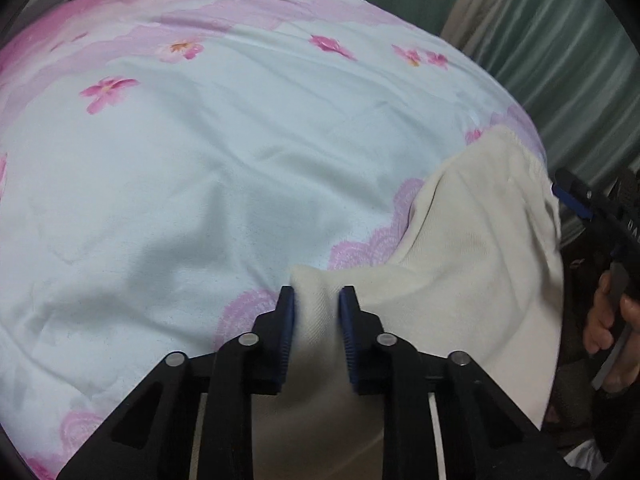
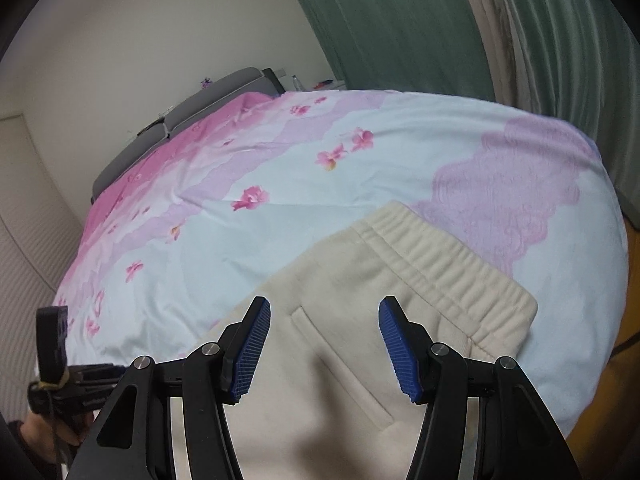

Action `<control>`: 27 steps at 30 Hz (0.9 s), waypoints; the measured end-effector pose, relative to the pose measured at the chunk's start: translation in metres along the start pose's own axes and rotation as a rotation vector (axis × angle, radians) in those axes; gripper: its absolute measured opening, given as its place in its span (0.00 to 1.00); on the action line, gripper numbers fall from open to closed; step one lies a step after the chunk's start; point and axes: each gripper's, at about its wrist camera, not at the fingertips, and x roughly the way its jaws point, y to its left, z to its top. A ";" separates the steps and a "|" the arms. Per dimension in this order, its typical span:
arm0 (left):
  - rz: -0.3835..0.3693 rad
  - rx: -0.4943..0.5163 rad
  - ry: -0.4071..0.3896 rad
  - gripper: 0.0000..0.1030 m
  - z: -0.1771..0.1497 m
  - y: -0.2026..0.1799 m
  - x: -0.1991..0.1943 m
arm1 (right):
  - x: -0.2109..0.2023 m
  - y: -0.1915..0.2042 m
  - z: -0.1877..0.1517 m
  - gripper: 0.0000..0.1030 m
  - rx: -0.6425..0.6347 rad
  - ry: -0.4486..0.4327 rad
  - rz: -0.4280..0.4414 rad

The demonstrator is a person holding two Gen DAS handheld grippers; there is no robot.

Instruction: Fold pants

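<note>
Spread over a floral duvet (image 2: 280,240): cream pants (image 2: 360,320), waistband (image 2: 440,264) farthest from the cameras. Pinching a fold of that fabric, the left gripper (image 1: 317,300). Hovering above, 2 fingers wide apart and gripping nothing, the right gripper (image 2: 325,316).

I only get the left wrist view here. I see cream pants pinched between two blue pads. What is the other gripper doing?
Observer: The right gripper is open, above the pants, gripping nothing.
Operator: Which part of the pants is it over?
Observer: Near a slit pocket, just below the ribbed elastic waistband.
Operator: Anything behind the bed I can't see?
Observer: A grey headboard against a white wall.
</note>
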 end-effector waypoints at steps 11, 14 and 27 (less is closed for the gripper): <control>0.123 -0.004 -0.212 0.08 0.017 0.000 -0.040 | -0.013 0.002 0.000 0.56 -0.009 -0.047 -0.025; 0.151 0.017 -0.176 0.08 0.011 0.001 -0.026 | -0.010 -0.005 -0.001 0.56 0.002 -0.032 -0.047; 0.179 0.171 -0.272 0.55 0.024 -0.080 -0.046 | -0.042 -0.069 -0.029 0.69 0.197 -0.039 -0.103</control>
